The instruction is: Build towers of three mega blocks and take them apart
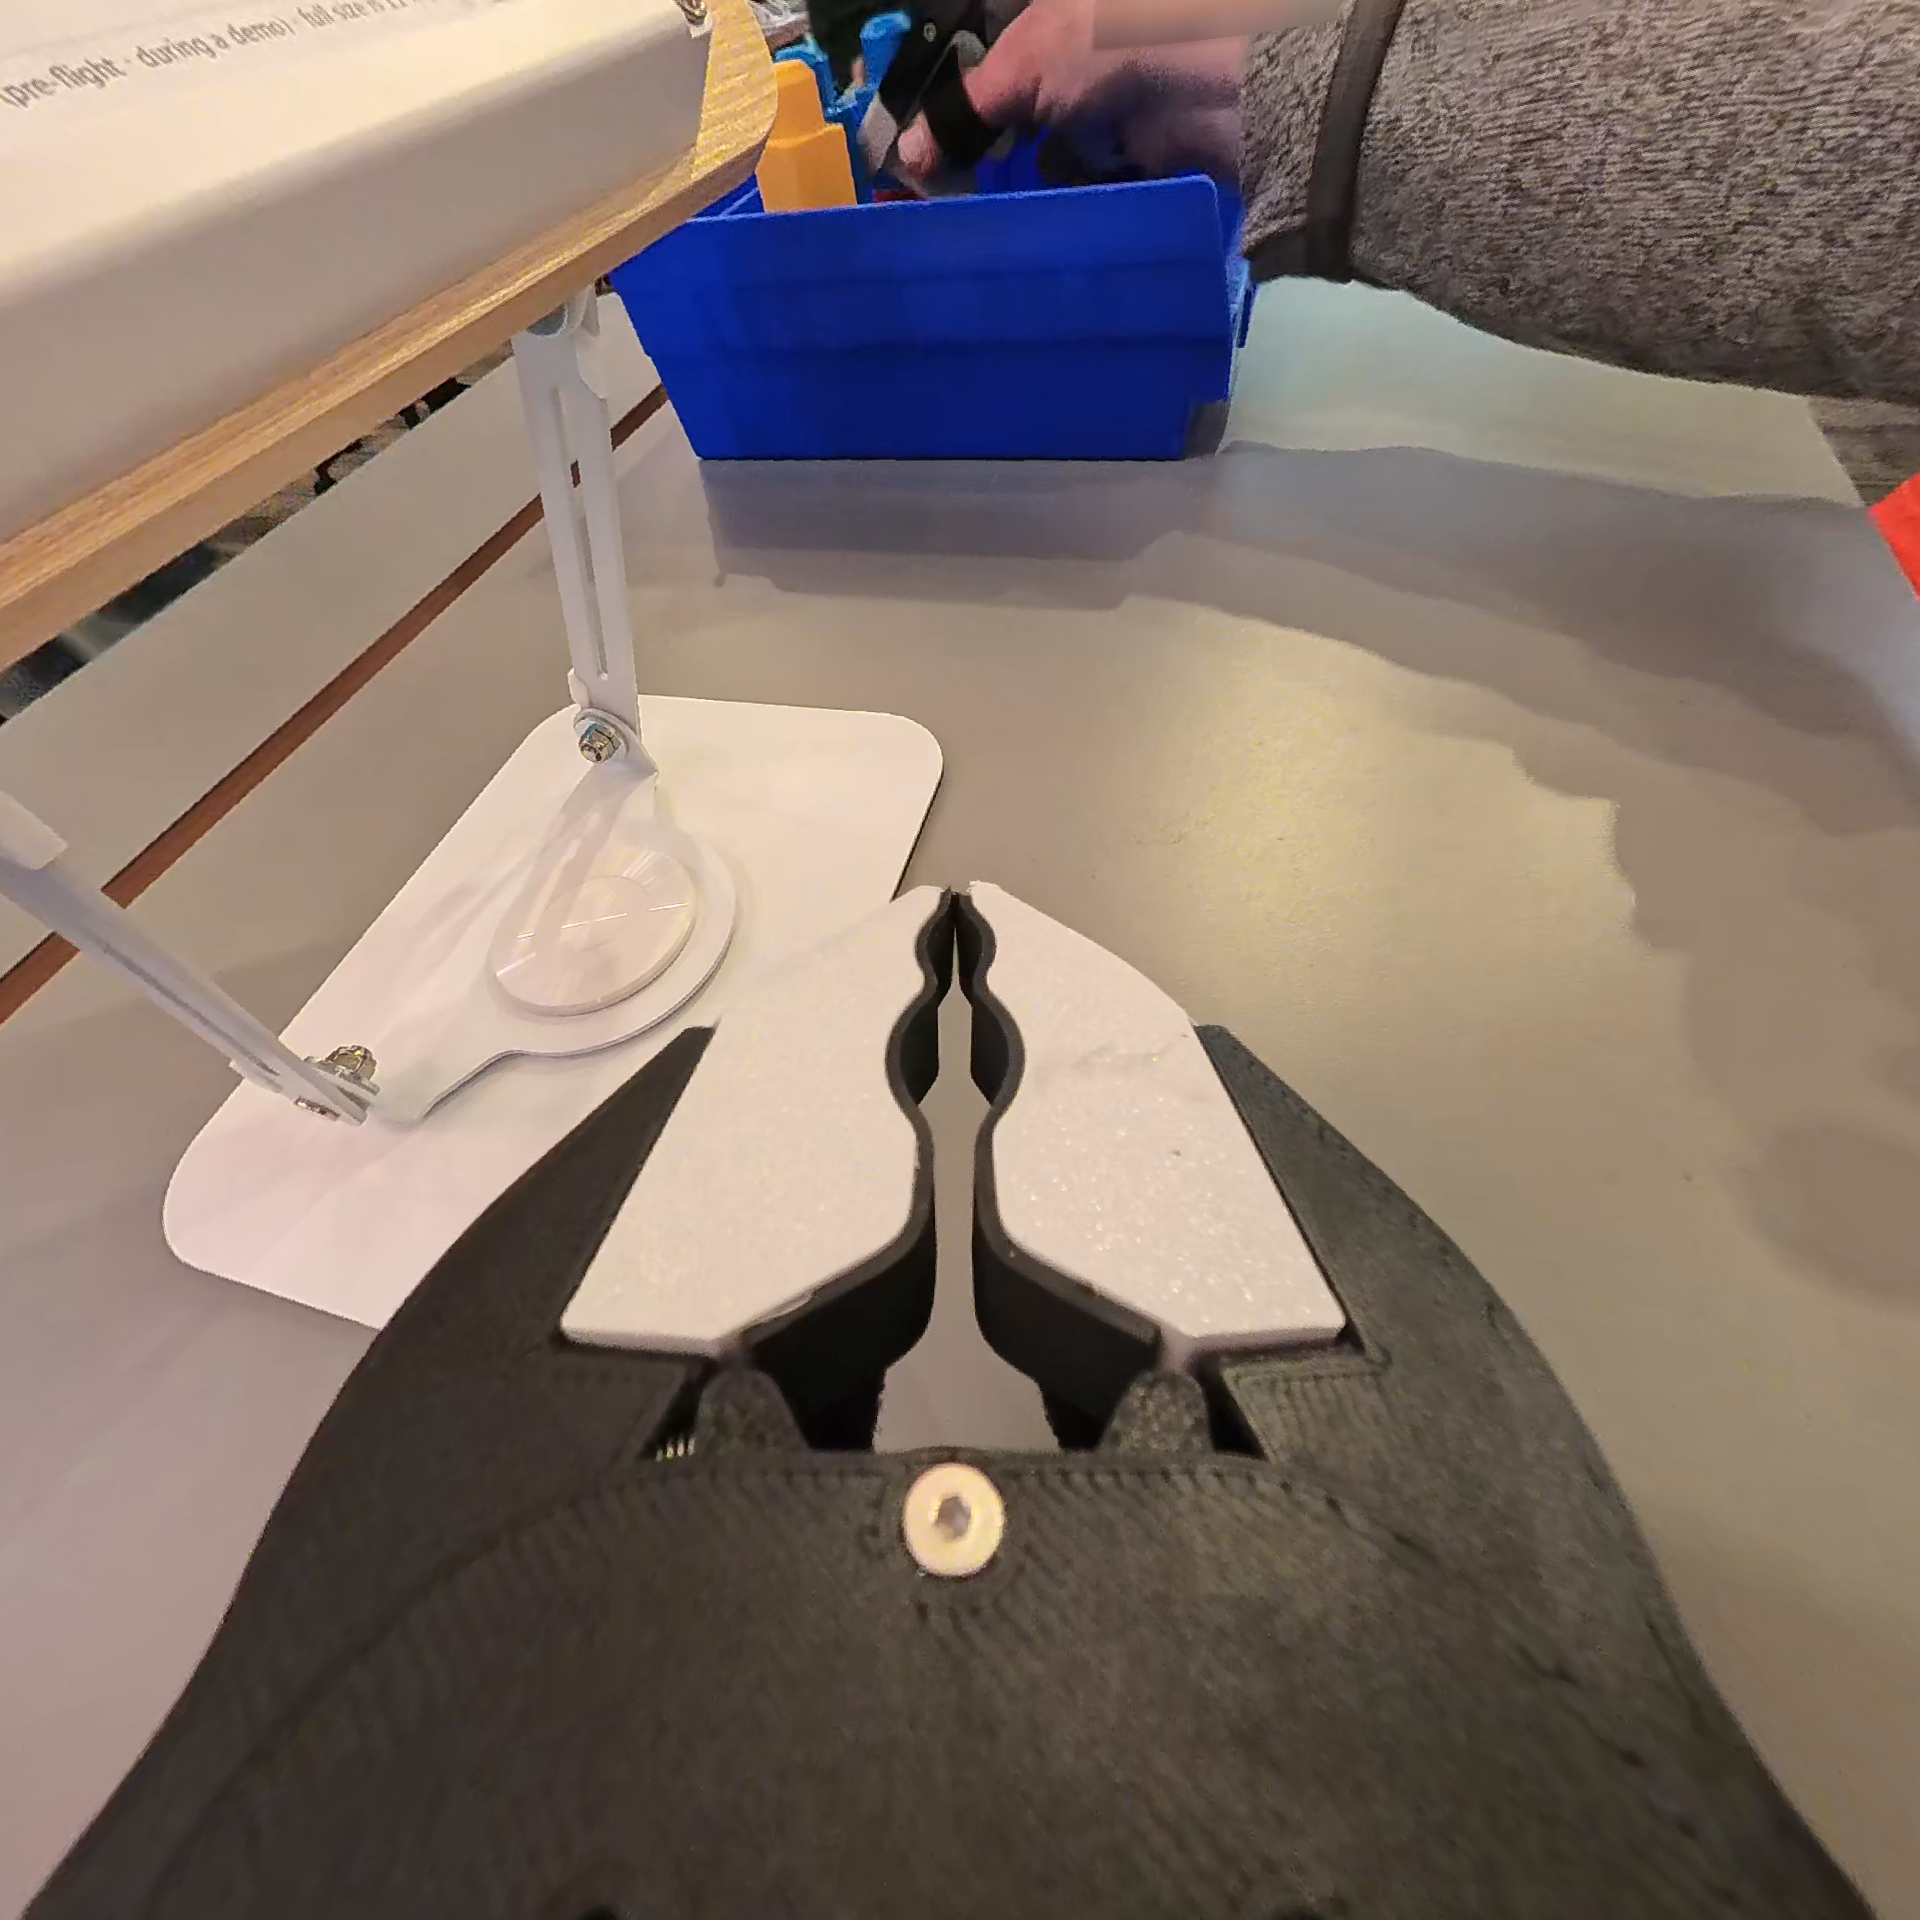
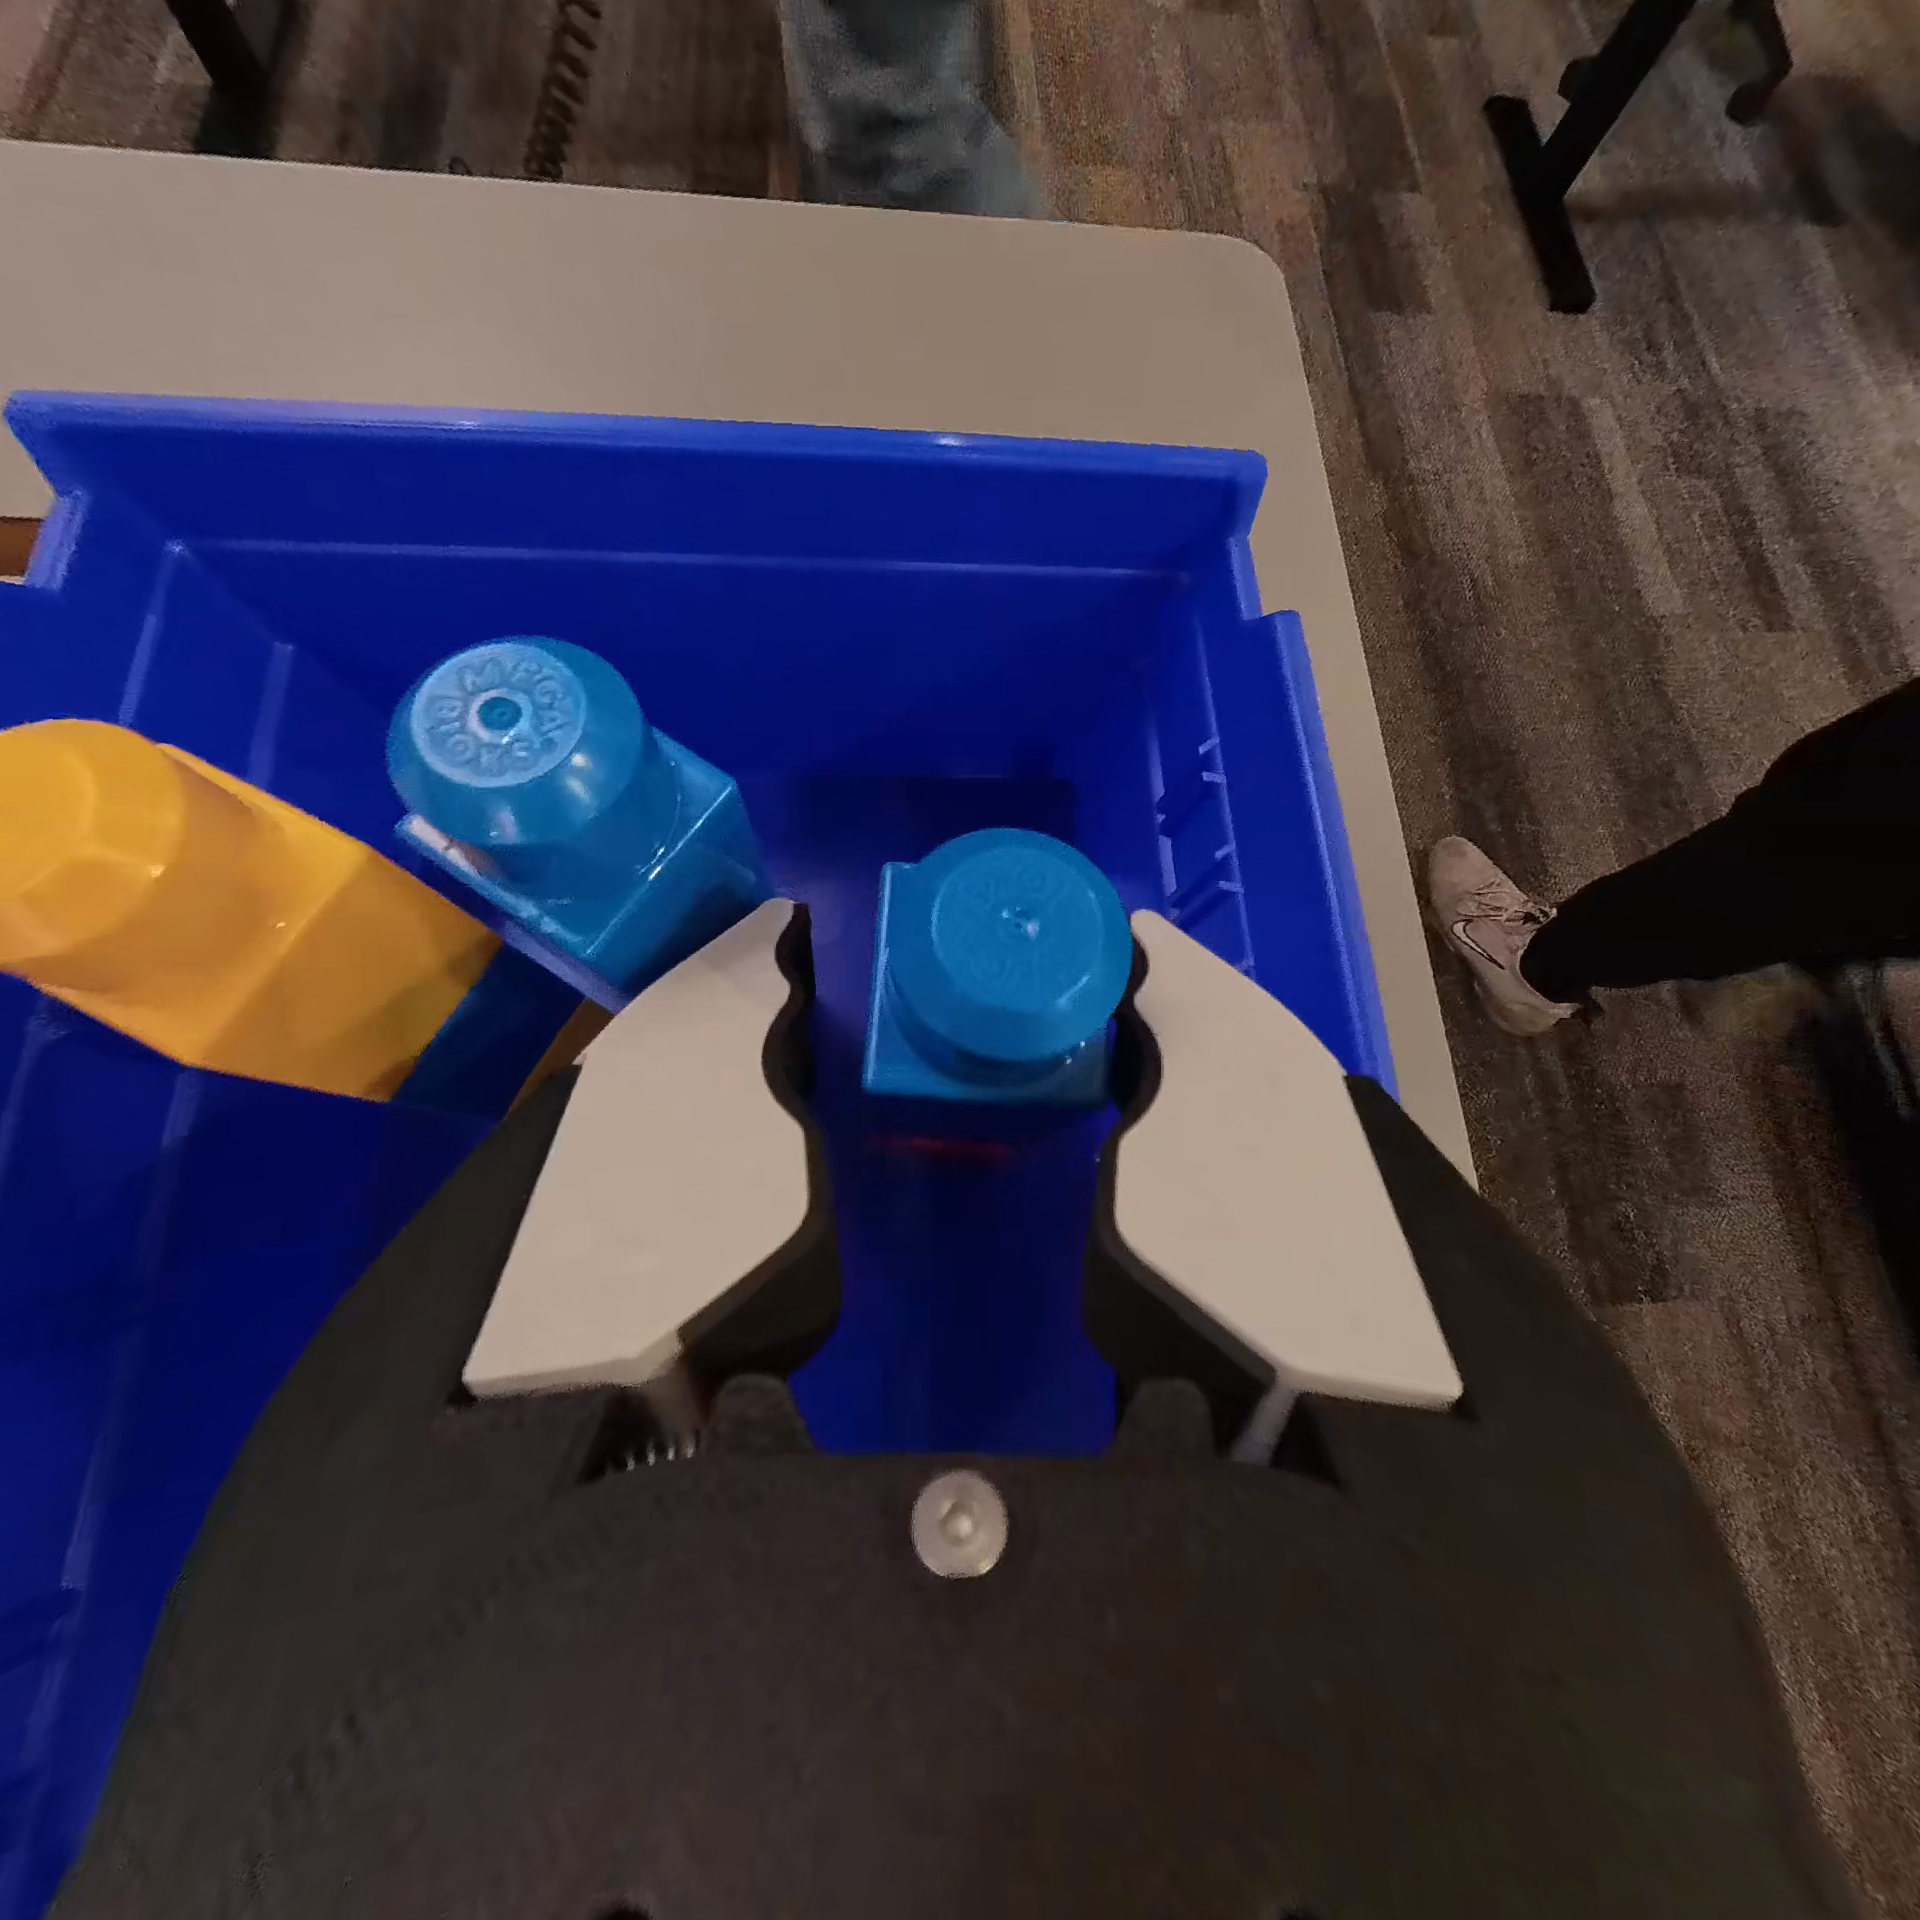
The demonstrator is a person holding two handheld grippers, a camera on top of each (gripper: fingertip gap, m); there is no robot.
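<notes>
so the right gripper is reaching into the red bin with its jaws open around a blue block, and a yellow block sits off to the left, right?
Nearly right, but the bin is blue, not red, as the right wrist view shows. The rest stands: the right gripper reaches into it with its jaws open around a blue block, and a yellow block sits off to the left.

Grey bench (image 2: 727, 312), rounded corner, glossy; soft light patches on its top. Beyond the bench's far edge: wood-grain plank floor (image 2: 1558, 520) and black furniture legs (image 2: 1548, 187). On the bench to my left: white stand (image 1: 582, 935) carrying a tilted wooden board (image 1: 416, 374).
</notes>
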